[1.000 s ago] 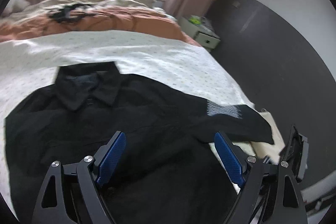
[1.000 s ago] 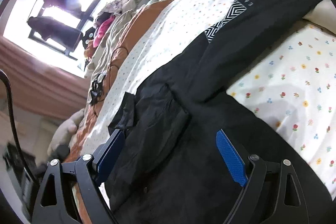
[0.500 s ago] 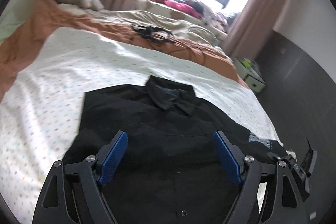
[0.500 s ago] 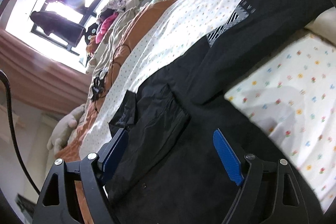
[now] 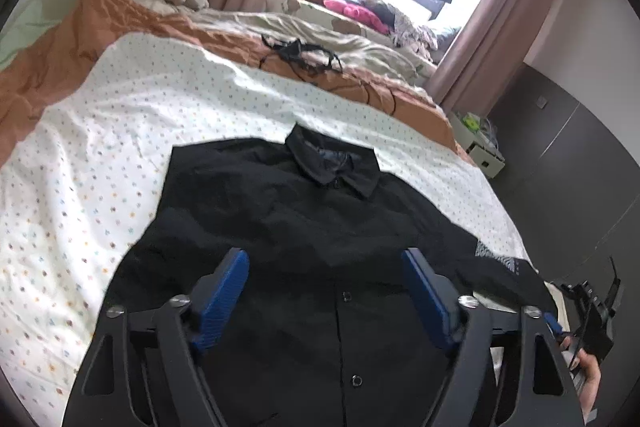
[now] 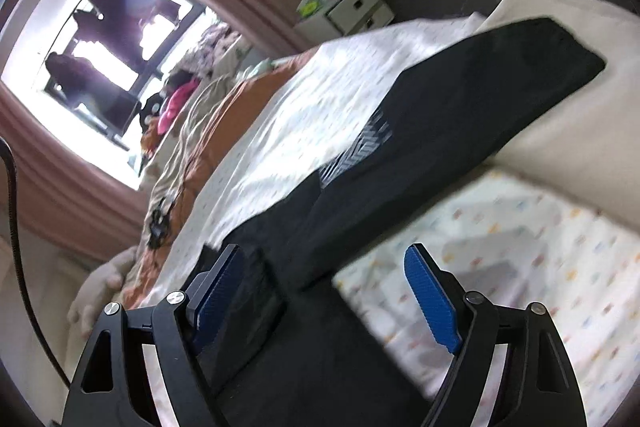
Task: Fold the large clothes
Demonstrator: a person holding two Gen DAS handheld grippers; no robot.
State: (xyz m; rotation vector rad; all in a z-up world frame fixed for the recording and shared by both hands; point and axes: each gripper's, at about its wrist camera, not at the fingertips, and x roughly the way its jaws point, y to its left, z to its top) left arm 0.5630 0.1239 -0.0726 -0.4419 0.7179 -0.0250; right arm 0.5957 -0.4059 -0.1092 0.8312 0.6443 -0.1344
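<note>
A black button-up shirt (image 5: 304,227) lies face up on the dotted white sheet (image 5: 120,163), collar (image 5: 334,167) far from me. Its right sleeve with a white patterned patch (image 5: 496,259) stretches to the bed's right edge. My left gripper (image 5: 326,267) is open and empty, over the shirt's front. In the right wrist view the shirt (image 6: 360,211) and its sleeve (image 6: 480,95) run up to the right. My right gripper (image 6: 324,267) is open and empty above the shirt, near the sleeve's base.
An orange quilt (image 5: 60,47) and beige bedding (image 5: 320,35) lie beyond the sheet, with a black tangled item (image 5: 300,53) on them. A white drawer unit (image 5: 484,155) stands by the dark wall. The right gripper's body shows at the right edge of the left wrist view (image 5: 592,311).
My left gripper has swung left and back, so it now faces the whole shirt square on. My right gripper has shifted toward the sleeve; its view is blurred. Both stay open.
</note>
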